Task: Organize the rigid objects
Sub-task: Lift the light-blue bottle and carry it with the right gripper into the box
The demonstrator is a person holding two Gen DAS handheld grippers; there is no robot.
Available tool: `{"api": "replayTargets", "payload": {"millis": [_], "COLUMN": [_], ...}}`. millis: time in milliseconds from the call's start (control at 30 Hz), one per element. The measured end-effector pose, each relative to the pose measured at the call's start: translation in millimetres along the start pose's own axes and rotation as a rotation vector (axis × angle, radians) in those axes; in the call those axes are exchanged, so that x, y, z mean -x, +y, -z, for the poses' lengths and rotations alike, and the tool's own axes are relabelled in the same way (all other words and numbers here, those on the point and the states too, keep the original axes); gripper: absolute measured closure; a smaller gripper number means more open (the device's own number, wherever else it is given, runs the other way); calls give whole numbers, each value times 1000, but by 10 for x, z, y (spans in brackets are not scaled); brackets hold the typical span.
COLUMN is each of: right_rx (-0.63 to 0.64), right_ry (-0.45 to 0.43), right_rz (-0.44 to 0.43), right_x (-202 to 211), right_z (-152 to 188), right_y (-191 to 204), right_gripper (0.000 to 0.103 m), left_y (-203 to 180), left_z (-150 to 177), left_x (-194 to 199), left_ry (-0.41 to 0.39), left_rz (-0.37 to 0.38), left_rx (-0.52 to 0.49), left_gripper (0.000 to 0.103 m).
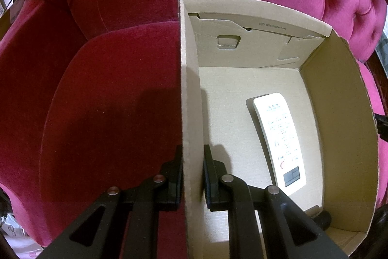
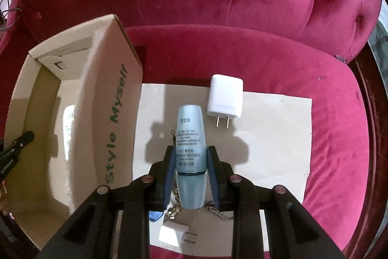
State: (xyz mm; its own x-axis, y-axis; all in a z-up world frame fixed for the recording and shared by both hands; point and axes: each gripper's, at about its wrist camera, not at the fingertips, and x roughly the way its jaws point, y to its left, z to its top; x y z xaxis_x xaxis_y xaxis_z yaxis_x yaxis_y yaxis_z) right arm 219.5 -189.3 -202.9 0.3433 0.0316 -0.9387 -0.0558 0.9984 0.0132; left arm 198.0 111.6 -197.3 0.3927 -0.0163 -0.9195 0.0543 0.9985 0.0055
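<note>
My left gripper (image 1: 192, 176) is clamped on the cardboard box (image 1: 186, 89) wall; the white remote (image 1: 278, 140) is already inside. My right gripper (image 2: 191, 171) grips the blue bottle (image 2: 191, 149), lifted just right of the box. Large charger (image 2: 225, 98), small charger (image 2: 173, 233) and keys (image 2: 173, 210) remain on the paper sheet (image 2: 274, 137).

Crimson velvet sofa (image 2: 266, 4) — tan box (image 1: 339, 98), white remote (image 1: 278, 137), pale-blue bottle (image 2: 190, 137).

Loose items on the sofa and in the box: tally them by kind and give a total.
White chargers: 2 (large, small)
Blue bottle: 1
Keys: 1 bunch
White remote: 1
Total: 5
</note>
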Motion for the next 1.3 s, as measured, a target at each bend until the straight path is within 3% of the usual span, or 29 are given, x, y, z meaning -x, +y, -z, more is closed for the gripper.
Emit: {"api": "replayTargets", "payload": {"millis": [567, 867, 1300], "right_rx": [19, 46, 94], "right_ry": [-39, -64, -70], "right_rz": [-8, -55, -138], "right_x": [607, 848, 876], "right_z": [-98, -148, -131], "right_y": [198, 461, 925], "right_gripper": [76, 76, 76], "left_y": [26, 22, 15], "left_z": [-1, 0, 4], "left_x": [7, 6, -1], "left_ry": [1, 2, 2], "left_rz": [4, 5, 4], "left_rx": [3, 3, 3], "left_gripper": [88, 88, 88]}}
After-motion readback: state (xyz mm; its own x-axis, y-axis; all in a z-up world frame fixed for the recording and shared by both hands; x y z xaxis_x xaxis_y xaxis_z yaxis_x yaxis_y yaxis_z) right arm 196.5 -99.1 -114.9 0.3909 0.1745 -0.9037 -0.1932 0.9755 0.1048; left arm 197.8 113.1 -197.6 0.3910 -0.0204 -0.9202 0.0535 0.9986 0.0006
